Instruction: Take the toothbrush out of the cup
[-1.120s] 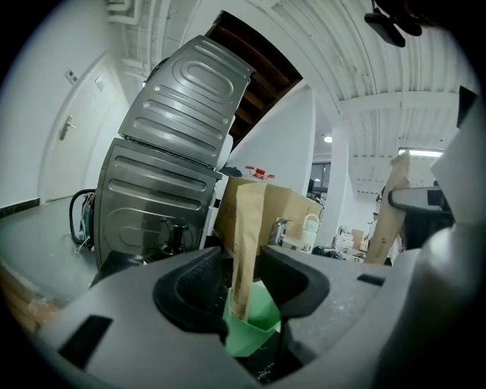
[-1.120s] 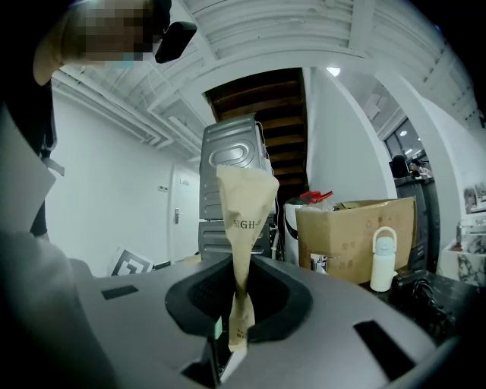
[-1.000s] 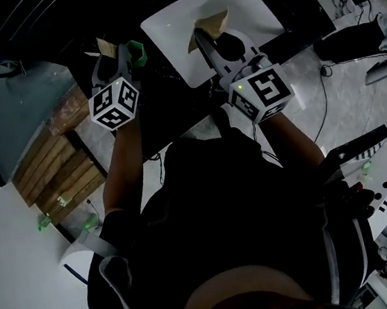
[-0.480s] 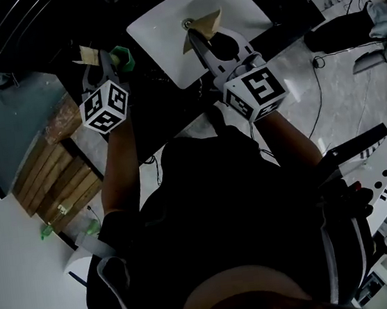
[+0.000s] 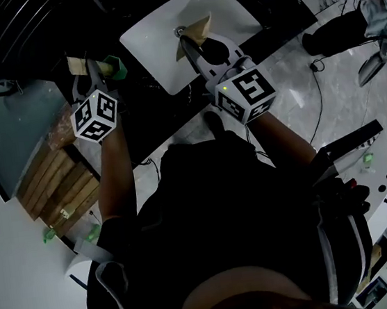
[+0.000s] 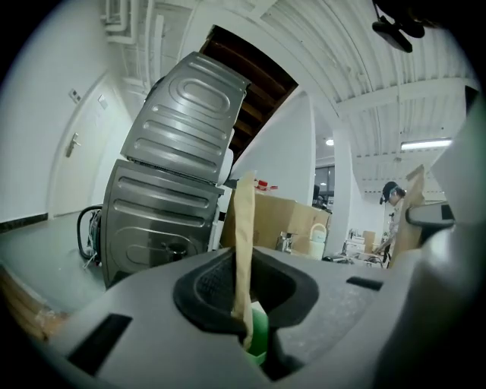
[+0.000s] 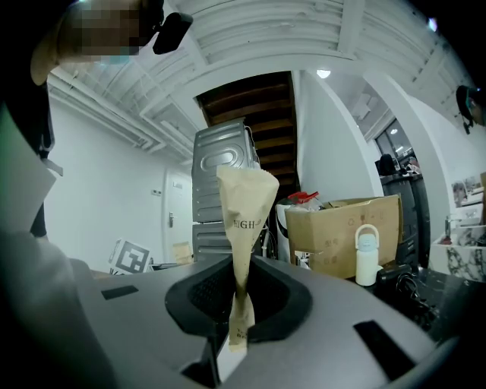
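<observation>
Toothbrush (image 6: 243, 243) pinched in closing left jaws, held level; right jaws grip paper packet (image 7: 244, 220)

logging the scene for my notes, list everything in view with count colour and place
basin: one, white, top centre on the dark counter
cup: one, green, just below the left jaws
paper strip: one, tan, upright between the left jaws
paper wrapper: one, tan, printed, above the basin
cardboard box: one, brown, background
bottle: one, white, beside the box
metal appliance: one, grey, background left
wood slats: several, brown, left of the counter
left gripper: one, grey, jaws closing on the paper strip
right gripper: one, grey, shut on the paper wrapper
</observation>
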### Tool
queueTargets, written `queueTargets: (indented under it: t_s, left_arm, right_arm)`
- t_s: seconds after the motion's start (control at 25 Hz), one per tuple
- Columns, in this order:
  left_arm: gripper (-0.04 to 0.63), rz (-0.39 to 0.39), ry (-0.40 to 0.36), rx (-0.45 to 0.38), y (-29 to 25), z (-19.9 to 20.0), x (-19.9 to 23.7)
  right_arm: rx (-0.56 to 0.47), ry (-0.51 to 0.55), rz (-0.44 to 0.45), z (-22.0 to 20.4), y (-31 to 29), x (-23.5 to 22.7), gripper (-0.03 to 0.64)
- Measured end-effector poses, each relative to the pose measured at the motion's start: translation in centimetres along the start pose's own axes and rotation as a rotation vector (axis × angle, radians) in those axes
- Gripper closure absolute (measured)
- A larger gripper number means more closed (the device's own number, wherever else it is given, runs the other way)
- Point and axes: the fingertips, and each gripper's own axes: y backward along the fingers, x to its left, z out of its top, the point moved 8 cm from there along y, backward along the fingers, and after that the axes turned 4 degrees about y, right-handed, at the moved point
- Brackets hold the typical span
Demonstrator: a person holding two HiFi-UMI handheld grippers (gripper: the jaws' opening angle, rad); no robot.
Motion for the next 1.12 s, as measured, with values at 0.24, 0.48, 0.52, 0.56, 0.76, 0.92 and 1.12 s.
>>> queueTargets:
  t_s: [0.24, 0.48, 0.52, 0.56, 0.76, 0.92, 1.12]
  left_arm:
    - [0.566, 0.044, -0.07, -0.091, 1.4, 3.2, -1.4]
    - [0.569, 0.064, -0.091, -0.152, 3.6, 5.1, -2.5]
    - [0.569, 0.072, -0.092, -0.165, 4.1, 5.5, -2.6]
    - [0.569, 0.078, -0.094, -0.179, 4.6, 5.9, -2.7]
    - [0.569, 0.116, -0.111, -0.232, 7.0, 7.4, -3.4]
    - [0.569, 0.132, -0.117, -0.263, 9.2, 8.6, -3.9]
    - [0.569, 0.176, -0.12, -0.251, 11.8, 8.5, -4.4]
  right_arm:
    - [-0.028, -0.011, 0.043, 0.6, 0.9, -0.7, 0.569]
    - [-0.061, -0.026, 0.094, 1.4, 1.3, -1.0, 0.569]
    - [-0.065, -0.025, 0.104, 1.5, 1.2, -1.0, 0.569]
    - [-0.071, -0.024, 0.112, 1.7, 1.1, -1.0, 0.569]
    - [-0.084, -0.027, 0.125, 2.1, 1.4, -1.3, 0.569]
    - [-0.103, -0.023, 0.163, 2.7, 0.7, -1.1, 0.569]
    - [-0.098, -0.025, 0.218, 2.9, -0.2, -0.8, 0.571]
